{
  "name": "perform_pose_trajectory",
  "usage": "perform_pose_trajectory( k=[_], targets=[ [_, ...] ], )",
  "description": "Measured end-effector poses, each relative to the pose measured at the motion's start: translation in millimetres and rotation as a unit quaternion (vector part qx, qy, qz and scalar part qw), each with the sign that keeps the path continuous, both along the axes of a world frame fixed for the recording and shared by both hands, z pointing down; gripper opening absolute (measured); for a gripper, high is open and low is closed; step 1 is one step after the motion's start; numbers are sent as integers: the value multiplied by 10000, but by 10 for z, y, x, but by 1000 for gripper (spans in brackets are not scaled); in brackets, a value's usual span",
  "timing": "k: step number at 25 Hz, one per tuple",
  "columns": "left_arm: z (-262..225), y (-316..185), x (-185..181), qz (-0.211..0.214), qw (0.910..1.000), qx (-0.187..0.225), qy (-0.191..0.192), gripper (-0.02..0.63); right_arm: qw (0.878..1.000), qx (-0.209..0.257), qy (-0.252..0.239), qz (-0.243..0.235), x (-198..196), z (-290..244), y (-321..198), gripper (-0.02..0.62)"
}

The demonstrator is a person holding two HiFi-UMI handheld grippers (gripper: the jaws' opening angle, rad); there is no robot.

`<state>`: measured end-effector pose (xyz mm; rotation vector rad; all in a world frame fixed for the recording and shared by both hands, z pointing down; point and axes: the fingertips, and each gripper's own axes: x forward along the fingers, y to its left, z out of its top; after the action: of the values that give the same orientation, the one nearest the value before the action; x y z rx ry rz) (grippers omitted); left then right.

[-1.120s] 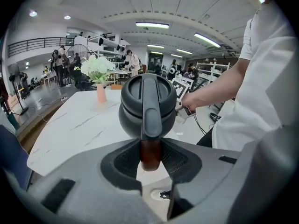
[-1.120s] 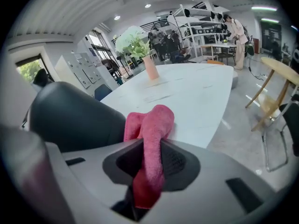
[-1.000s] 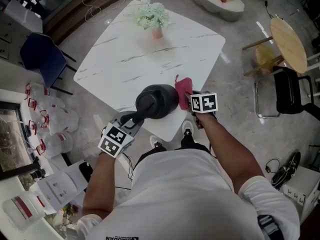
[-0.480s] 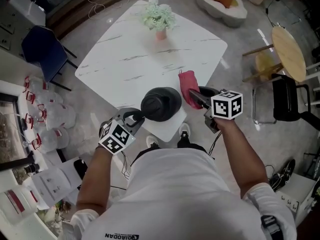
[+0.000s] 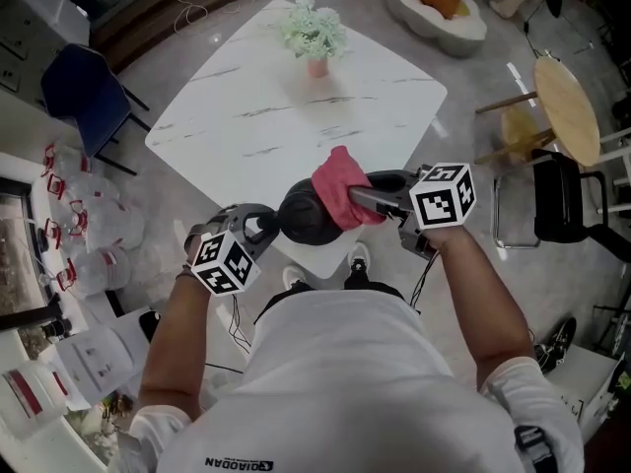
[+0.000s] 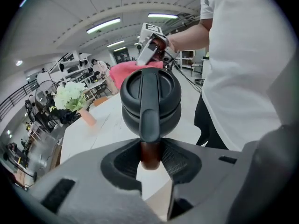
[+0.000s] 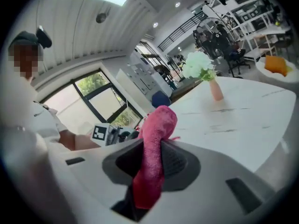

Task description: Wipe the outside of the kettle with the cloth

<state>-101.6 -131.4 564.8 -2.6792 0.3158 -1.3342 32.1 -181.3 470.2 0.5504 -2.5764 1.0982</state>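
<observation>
- Left gripper (image 5: 258,227) – its jaws are closed on the handle of the black kettle (image 5: 308,217). In the left gripper view the brown end of the handle sits right between the 2 pads, pinched from both sides at a middling width.
- The kettle is at the near corner of the white marble table (image 5: 296,106), the corner closest to me. In the left gripper view (image 6: 150,155) I'm looking at the kettle (image 6: 150,94) lid-on, with the handle running from the lid back toward the jaws.
- Right gripper (image 5: 360,197) – clamped on the pink cloth (image 5: 340,187). In the right gripper view (image 7: 153,160) the cloth (image 7: 152,143) is squeezed narrow between the pads, with 1 bunched end poking out past the tips and the other hanging down behind them.
- From the head view the cloth overlaps the upper right side of the kettle, with the right gripper coming in from the right. In the left gripper view the cloth (image 6: 126,71) shows just behind the lid. I can't tell whether it actually touches the kettle body.
- A vase of pale flowers (image 5: 314,35) stands toward the far corner of the table, well away from the kettle.
- Both marker cubes are in plain sight in the head view, 1 on each gripper.
</observation>
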Motion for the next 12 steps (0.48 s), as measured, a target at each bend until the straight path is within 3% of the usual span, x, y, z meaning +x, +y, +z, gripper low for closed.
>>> perform_pose_trajectory(
  k=[5,12],
  targets=[
    [34,-11,-10,276,9987,294,-323,121,9951,130,964,-177,9,446,2,98],
    [-23,-36,51,388,9971,547,-356,121,9871,169,1583,-182,104,737,-95,98]
  ],
)
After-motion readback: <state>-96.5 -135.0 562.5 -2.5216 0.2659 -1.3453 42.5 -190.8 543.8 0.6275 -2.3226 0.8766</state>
